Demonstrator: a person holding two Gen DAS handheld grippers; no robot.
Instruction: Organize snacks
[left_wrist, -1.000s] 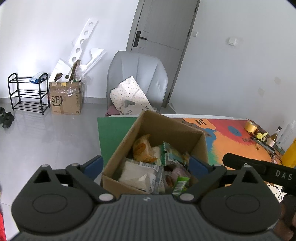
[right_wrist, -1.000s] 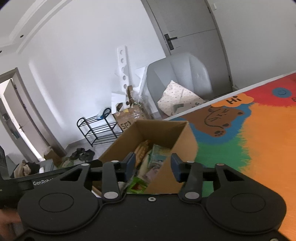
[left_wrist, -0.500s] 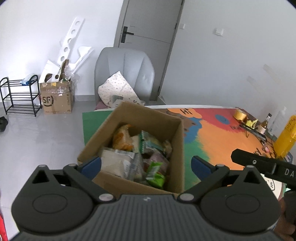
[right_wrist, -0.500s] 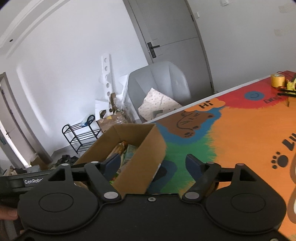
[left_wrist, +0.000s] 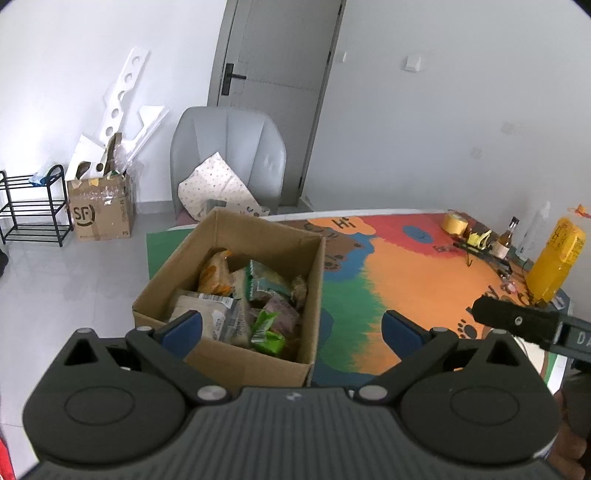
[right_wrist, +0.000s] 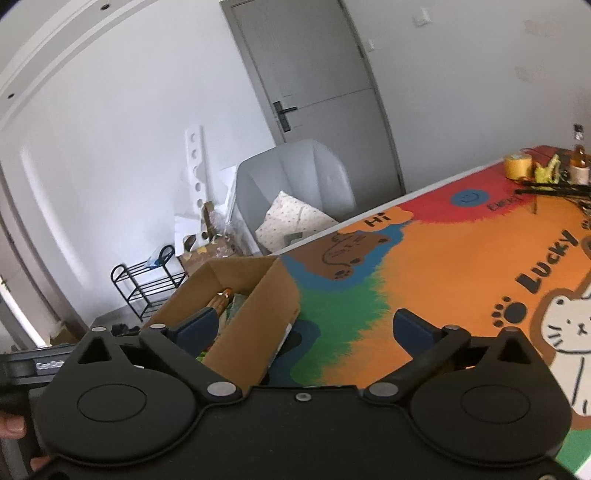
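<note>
Left wrist view: left gripper (left_wrist: 291, 326), fingers spread and empty, above the cardboard box (left_wrist: 236, 354) of snacks (left_wrist: 240, 299) at the table mat's (left_wrist: 417, 280) near-left corner.

Right wrist view: right gripper (right_wrist: 304, 328), jaws just opened wide, straddles the box's right wall without pressing it.

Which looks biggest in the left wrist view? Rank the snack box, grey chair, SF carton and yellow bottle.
As they look:
1. snack box, though it is nearest the camera
2. grey chair
3. SF carton
4. yellow bottle
</note>
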